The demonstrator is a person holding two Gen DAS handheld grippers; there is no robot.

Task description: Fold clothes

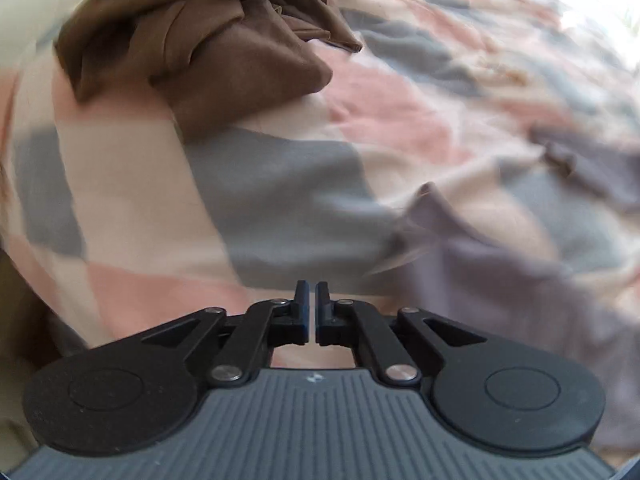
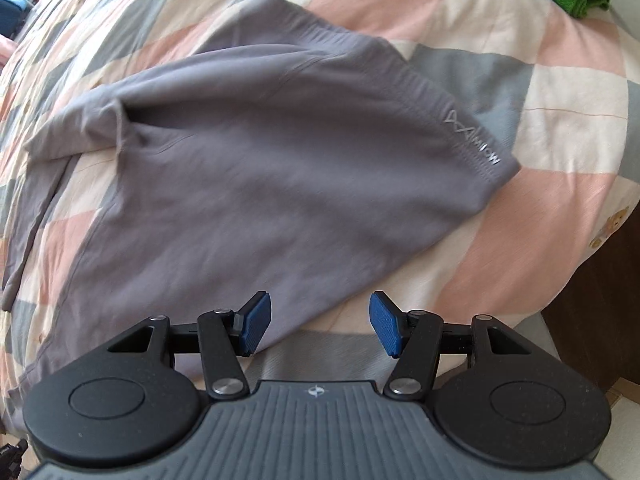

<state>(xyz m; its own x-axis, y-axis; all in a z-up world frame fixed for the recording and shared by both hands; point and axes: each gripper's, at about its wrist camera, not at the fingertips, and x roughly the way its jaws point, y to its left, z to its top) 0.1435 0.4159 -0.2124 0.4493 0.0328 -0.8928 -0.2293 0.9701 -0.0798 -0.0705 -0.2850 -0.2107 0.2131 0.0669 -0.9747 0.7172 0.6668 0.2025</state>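
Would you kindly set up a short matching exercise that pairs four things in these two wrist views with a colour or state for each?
Things:
1. crumpled cloth heap
2. spread garment with a small silver logo
3. left tongs
4. right tongs

Colour or state:
A. open, holding nothing
B. brown
C. shut, nothing between the fingers
D. grey-purple

Pairs: 1-B, 2-D, 3-C, 4-A

All lie on or hover over the pink, grey and cream checked bedcover.
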